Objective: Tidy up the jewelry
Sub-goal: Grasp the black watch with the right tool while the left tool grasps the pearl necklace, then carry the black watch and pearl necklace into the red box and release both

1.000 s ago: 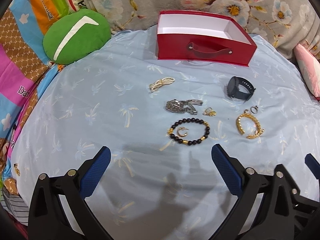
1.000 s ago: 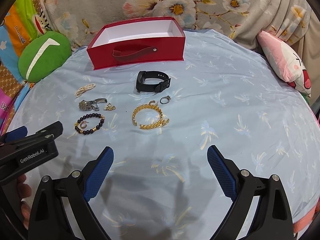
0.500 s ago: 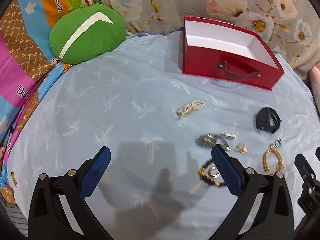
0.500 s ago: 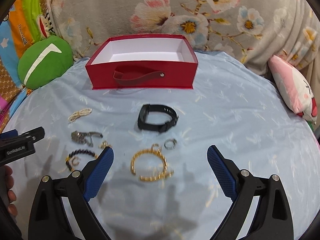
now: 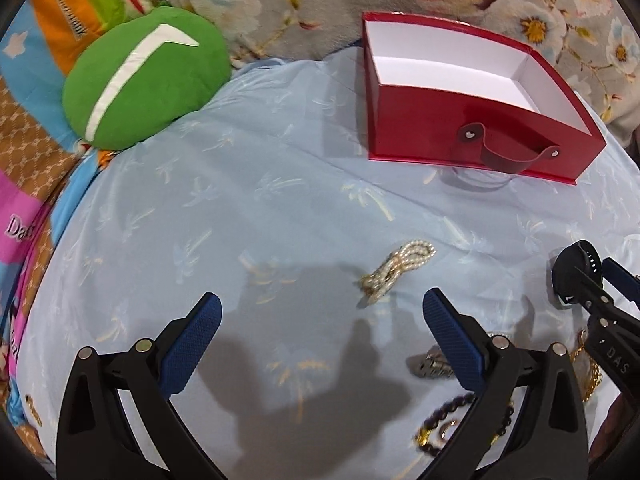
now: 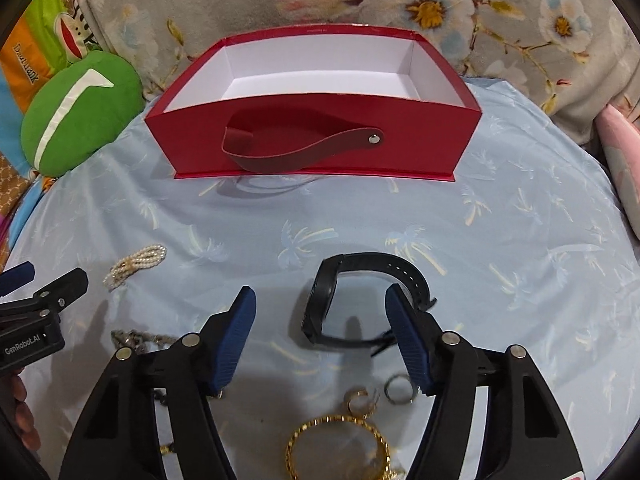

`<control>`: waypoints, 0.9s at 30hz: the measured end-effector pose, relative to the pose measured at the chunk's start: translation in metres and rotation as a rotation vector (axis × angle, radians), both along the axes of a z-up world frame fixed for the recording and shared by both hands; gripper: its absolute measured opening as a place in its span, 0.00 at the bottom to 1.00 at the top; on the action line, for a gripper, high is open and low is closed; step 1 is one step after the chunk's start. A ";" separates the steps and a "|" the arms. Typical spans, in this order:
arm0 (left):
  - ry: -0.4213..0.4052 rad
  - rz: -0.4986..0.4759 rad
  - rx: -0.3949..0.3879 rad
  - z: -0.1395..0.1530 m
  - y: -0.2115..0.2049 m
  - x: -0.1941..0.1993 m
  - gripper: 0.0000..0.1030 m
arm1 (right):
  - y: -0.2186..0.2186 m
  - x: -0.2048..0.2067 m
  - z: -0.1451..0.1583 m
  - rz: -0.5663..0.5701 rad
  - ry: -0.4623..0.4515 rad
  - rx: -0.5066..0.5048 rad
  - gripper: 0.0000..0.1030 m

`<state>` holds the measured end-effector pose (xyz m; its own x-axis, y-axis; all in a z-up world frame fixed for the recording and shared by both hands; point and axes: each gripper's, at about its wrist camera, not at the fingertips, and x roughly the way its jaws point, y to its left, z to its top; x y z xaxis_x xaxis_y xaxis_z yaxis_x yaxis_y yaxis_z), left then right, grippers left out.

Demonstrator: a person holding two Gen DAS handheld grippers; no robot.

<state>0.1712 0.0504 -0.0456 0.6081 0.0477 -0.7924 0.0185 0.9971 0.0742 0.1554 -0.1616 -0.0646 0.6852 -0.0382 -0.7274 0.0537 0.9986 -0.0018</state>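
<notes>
A black watch (image 6: 360,300) lies on the light blue sheet between the fingers of my right gripper (image 6: 320,312). Its jaws are closing; the right pad (image 6: 404,328) is at the strap and the left pad stands clear of the watch. My left gripper (image 5: 320,316) is open over the sheet, with a pearl bracelet (image 5: 396,268) just ahead of its right finger. The open red box (image 6: 320,148) with a strap handle stands behind, white inside and with nothing in it. From the left wrist view, the right gripper (image 5: 596,292) is at the watch (image 5: 576,268).
Near the grippers lie a silver bracelet (image 5: 430,364), a black bead bracelet (image 5: 452,412), a gold chain bracelet (image 6: 340,440), a ring (image 6: 398,388) and a gold earring (image 6: 360,398). A green pillow (image 5: 144,80) sits far left, a pink pillow (image 6: 624,176) right, floral fabric behind.
Both grippers have moved forward toward the jewelry and the red box. The right jaws have narrowed around the black watch. The left gripper now sits just short of the pearl bracelet.
</notes>
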 end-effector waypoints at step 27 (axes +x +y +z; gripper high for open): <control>0.031 -0.160 -0.088 -0.002 -0.050 0.014 0.12 | -0.019 -0.011 0.001 0.003 0.005 0.099 0.12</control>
